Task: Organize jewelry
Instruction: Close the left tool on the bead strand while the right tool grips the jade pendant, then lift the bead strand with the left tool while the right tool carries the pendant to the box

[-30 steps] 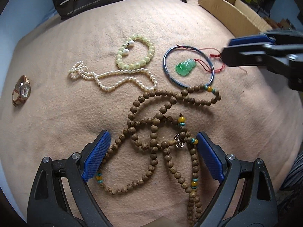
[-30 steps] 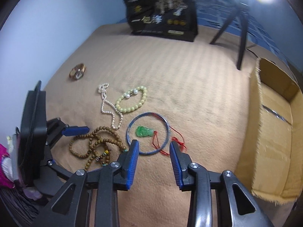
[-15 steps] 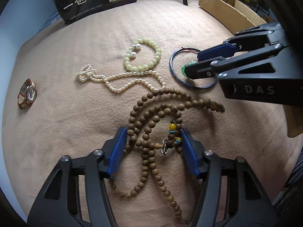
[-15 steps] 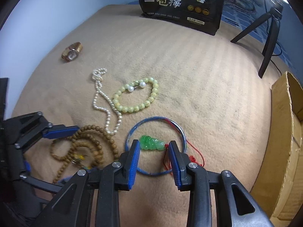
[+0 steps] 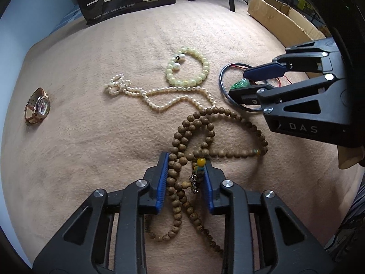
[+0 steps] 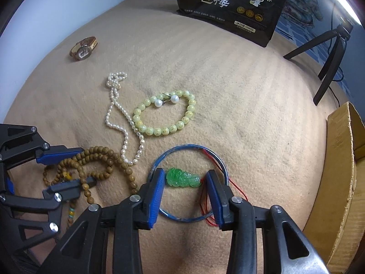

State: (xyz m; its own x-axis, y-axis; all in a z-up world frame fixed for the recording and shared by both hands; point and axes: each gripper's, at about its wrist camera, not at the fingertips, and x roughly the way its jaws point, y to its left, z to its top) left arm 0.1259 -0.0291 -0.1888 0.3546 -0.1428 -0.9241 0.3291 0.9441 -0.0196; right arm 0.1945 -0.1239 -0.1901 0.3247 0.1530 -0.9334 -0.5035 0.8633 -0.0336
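Note:
Jewelry lies on a tan blanket. My left gripper (image 5: 185, 178) is shut on a bunch of strands of the brown wooden bead necklace (image 5: 214, 123), which also shows in the right wrist view (image 6: 100, 159). My right gripper (image 6: 185, 183) is open, down on the blanket, its jaws either side of the green jade pendant (image 6: 182, 178) on a red cord inside the blue bangle (image 6: 194, 147). A pearl necklace (image 6: 124, 132), a pale green bead bracelet (image 6: 164, 130) with two pearl earrings (image 6: 166, 100) and a wristwatch (image 6: 83, 48) lie further off.
A black printed bag (image 6: 230, 6) stands at the far edge. A cardboard box (image 6: 342, 171) sits on the right. A black tripod (image 6: 328, 52) stands behind the blanket.
My left gripper has closed on the wooden beads and bunched them. My right gripper has come forward and down over the bangle, its jaws now flanking the green pendant.

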